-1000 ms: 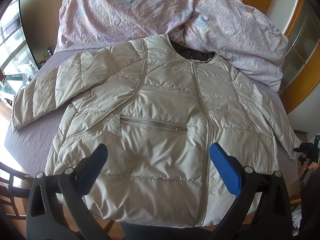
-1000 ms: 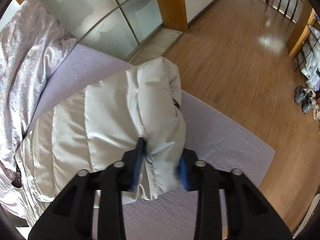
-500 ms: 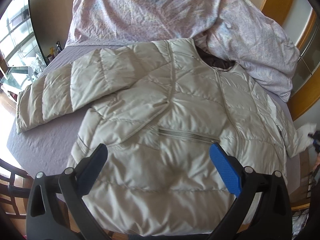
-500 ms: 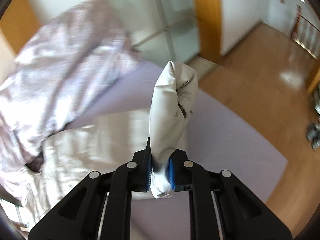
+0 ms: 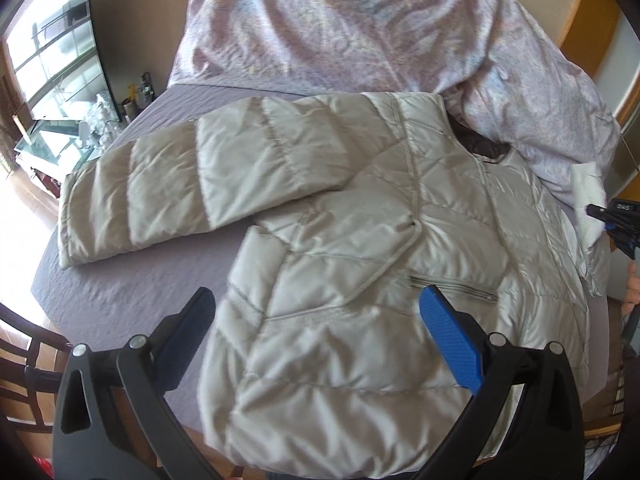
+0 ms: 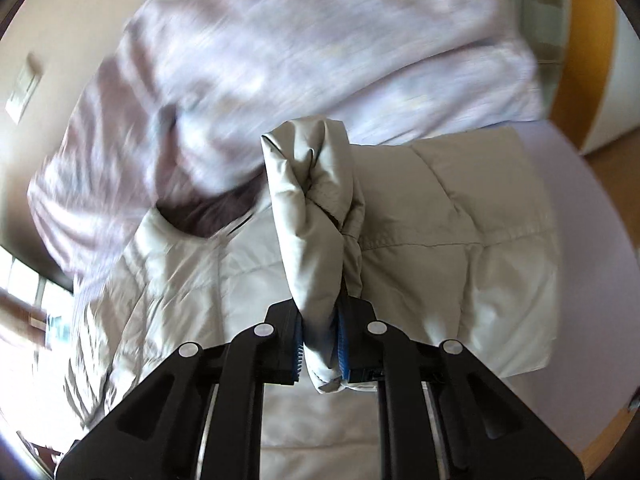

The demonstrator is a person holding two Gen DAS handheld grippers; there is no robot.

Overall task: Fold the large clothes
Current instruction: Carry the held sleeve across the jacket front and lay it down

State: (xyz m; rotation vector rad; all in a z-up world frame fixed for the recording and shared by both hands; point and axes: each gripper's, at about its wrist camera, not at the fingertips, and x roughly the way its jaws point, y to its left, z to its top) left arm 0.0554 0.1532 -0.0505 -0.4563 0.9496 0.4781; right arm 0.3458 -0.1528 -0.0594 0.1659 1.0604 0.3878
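A beige quilted jacket [image 5: 360, 260] lies front up on the purple bed sheet [image 5: 120, 292], one sleeve [image 5: 192, 184] stretched out to the left. My left gripper [image 5: 320, 328] is open and empty, hovering over the jacket's lower left part. My right gripper [image 6: 320, 344] is shut on the cuff of the other sleeve [image 6: 316, 216] and holds it up above the jacket body [image 6: 240, 288]. It also shows at the right edge of the left wrist view [image 5: 608, 216], with the white cuff [image 5: 588, 196] in it.
A crumpled pink floral duvet [image 5: 360, 32] lies along the head of the bed behind the jacket's collar. Wooden chair backs [image 5: 24, 368] stand at the bed's near left corner. A cluttered glass side table [image 5: 60, 136] stands left of the bed.
My right gripper has lifted the sleeve cuff and swung it in over the jacket body. My left gripper has shifted left, toward the outstretched sleeve, and stays open.
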